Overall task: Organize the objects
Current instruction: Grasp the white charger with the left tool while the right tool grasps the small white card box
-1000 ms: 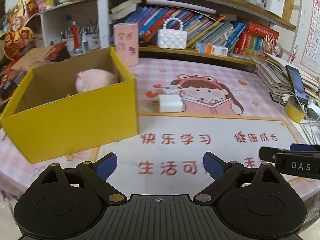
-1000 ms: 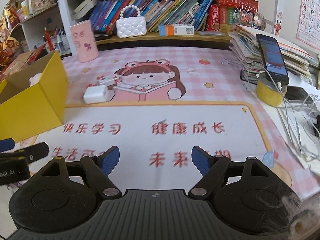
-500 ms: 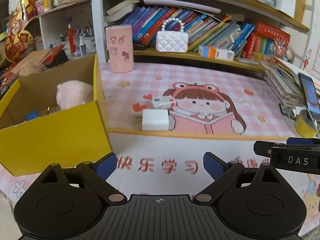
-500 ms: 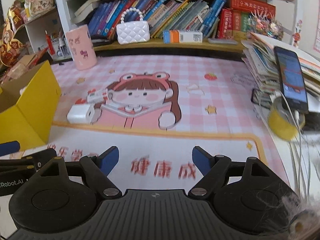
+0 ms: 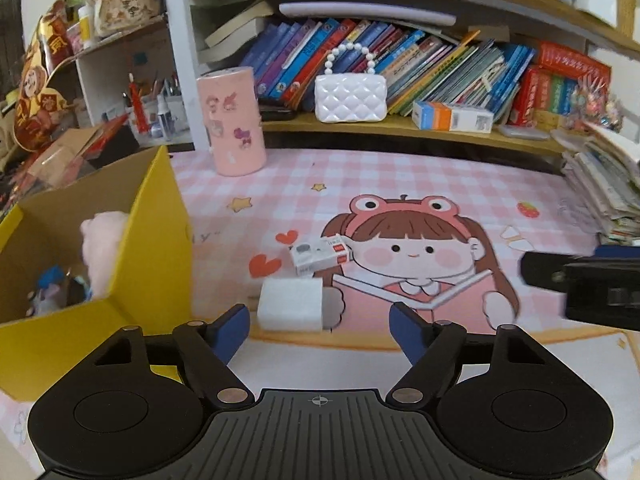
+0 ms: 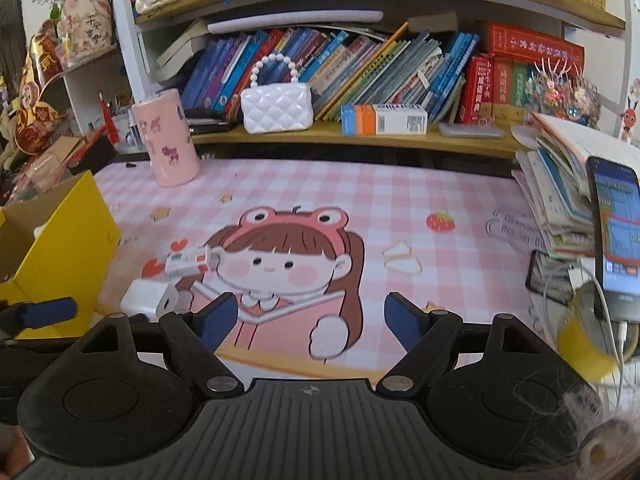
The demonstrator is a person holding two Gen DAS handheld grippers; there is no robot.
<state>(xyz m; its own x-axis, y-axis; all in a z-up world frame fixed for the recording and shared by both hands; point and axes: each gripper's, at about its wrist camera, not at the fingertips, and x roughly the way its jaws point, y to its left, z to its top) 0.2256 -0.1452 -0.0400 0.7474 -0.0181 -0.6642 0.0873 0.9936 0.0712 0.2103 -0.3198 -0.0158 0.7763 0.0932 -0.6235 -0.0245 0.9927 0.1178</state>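
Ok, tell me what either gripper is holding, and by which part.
Nothing is held. The left gripper and right gripper are both open; the white charger lies untouched on the mat.

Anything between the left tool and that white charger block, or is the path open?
Open: in the left wrist view only bare printed mat lies between the left tool and the white charger block, just ahead of its open fingers.

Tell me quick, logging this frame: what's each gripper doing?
Left gripper: open, empty, white charger just ahead.
Right gripper: open, empty.
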